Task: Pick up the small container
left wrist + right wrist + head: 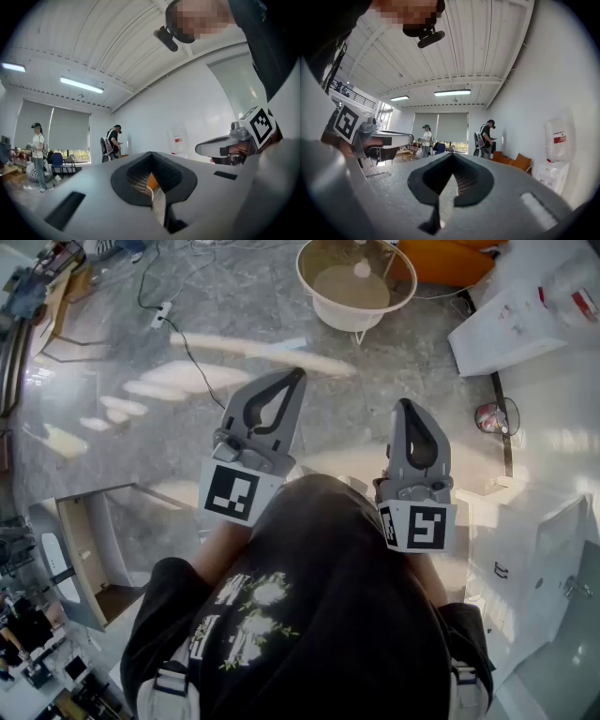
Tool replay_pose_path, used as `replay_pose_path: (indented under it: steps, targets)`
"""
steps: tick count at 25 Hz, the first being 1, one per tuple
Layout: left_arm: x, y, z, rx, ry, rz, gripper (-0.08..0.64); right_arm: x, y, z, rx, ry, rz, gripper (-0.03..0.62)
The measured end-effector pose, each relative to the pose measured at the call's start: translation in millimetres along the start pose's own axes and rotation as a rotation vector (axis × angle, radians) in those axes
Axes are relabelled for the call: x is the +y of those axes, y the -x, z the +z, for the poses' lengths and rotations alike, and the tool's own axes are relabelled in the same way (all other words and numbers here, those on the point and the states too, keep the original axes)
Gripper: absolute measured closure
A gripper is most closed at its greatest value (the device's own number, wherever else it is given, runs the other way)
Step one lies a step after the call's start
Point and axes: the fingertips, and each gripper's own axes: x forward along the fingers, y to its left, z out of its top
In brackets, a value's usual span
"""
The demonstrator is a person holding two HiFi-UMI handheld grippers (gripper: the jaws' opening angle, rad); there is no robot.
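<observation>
Both grippers are held up in front of the person's chest, above a grey marbled floor (122,427). My left gripper (296,376) is shut, its jaws meeting at the tip with nothing between them. To its right, my right gripper (406,403) is shut and empty as well. In the left gripper view the closed left gripper (151,153) points across the room, with the right gripper (225,147) beside it. The right gripper view shows the same for the right gripper (452,154). A small round red and dark object (494,416) lies at the right; I cannot tell whether it is a container.
A round white glass-topped table (314,296) stands ahead, an orange cushion (450,259) behind it. A white water dispenser (516,324) and white cabinets (534,549) line the right. An open cabinet (84,559) stands at the left. A power strip (161,313) lies on the floor. People (487,138) stand further off.
</observation>
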Motion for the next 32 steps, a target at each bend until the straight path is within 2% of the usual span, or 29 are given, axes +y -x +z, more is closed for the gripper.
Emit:
replay_pose_path:
  steps: [4, 8, 11, 14, 17, 21, 27, 32]
  targets:
    - [1, -4, 0, -0.001, -0.017, -0.015, 0.548, -1, 0, -2, 0.011, 0.012, -0.007, 0.598]
    - [-7, -5, -2, -0.014, 0.040, -0.025, 0.548, 8, 8, -1, -0.036, -0.039, 0.092, 0.598]
    - [-28, -10, -2, -0.001, 0.005, -0.062, 0.548, 6, 21, 4, -0.075, -0.046, 0.148, 0.598]
    - [-44, -15, 0, 0.001, -0.023, -0.077, 0.548, -2, 30, 6, -0.082, -0.025, 0.153, 0.597]
    - [-56, -16, 6, -0.004, -0.033, -0.072, 0.548, -13, 39, 5, -0.082, -0.022, 0.142, 0.597]
    - [-72, -20, -1, 0.032, -0.034, -0.048, 0.548, -34, 58, -1, -0.074, -0.031, 0.148, 0.597]
    - [-88, -18, -19, 0.057, -0.019, 0.023, 0.548, -64, 85, -33, -0.023, -0.027, 0.150, 0.597]
    - [-100, -25, -36, 0.086, -0.009, 0.029, 0.548, -78, 94, -49, 0.011, -0.014, 0.160, 0.597]
